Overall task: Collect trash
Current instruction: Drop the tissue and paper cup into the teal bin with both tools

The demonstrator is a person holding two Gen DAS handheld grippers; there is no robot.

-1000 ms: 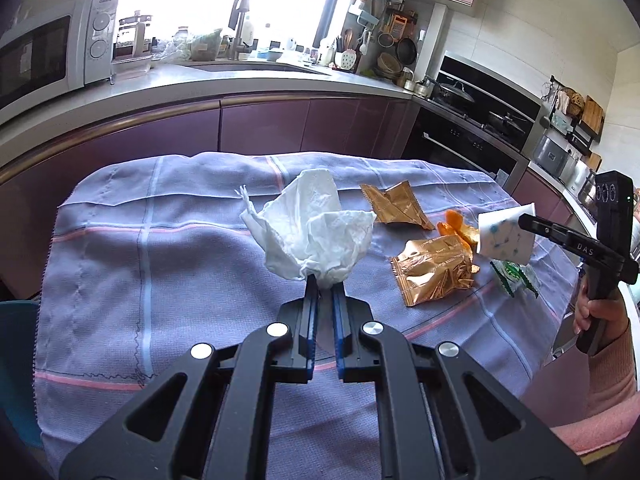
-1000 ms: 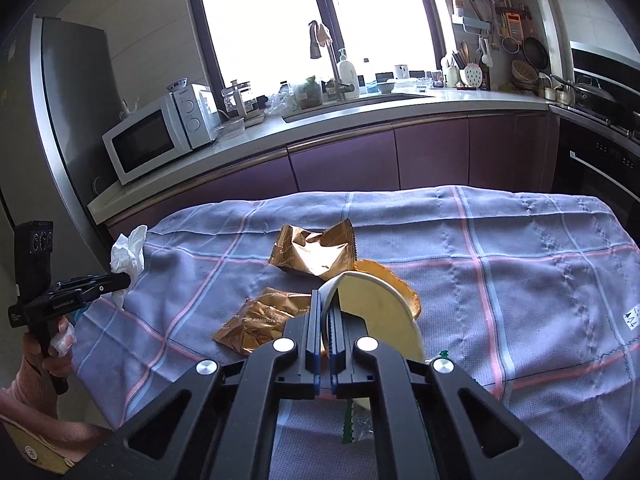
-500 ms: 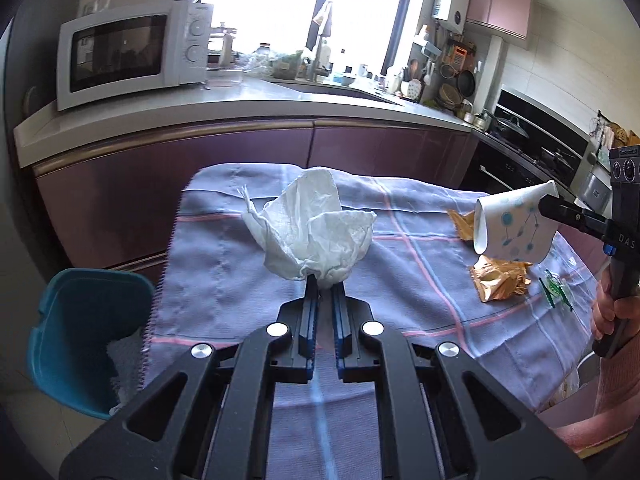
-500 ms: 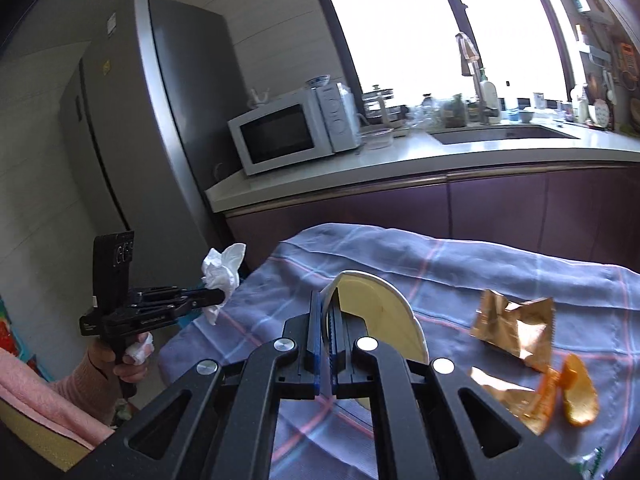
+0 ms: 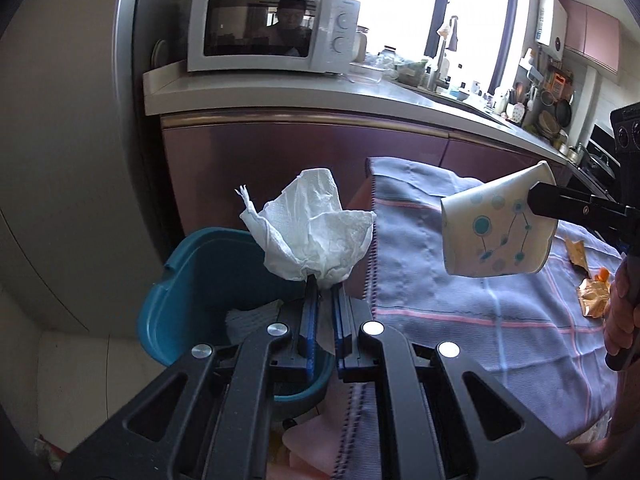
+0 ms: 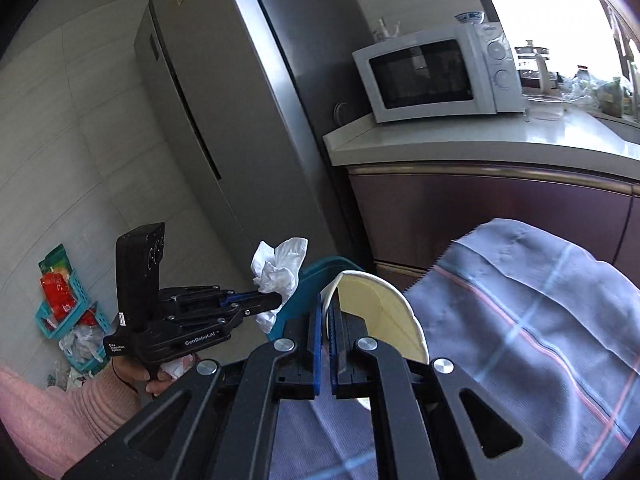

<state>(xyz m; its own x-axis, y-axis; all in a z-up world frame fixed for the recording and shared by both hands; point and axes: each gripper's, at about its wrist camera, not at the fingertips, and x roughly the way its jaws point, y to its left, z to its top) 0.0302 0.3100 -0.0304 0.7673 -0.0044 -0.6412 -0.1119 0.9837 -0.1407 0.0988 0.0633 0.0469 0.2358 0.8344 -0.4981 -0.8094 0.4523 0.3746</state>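
White tissue (image 5: 316,236) is pinched in the left gripper (image 5: 325,280) above the teal bin (image 5: 188,280); the right gripper (image 6: 329,312) clamps a paper cup (image 6: 384,316) by its rim beside the table (image 5: 460,300). Released early, the cup may miss the bin.

Bin (image 5: 188,280) mouth open above — table edge (image 5: 370,240) just beside.
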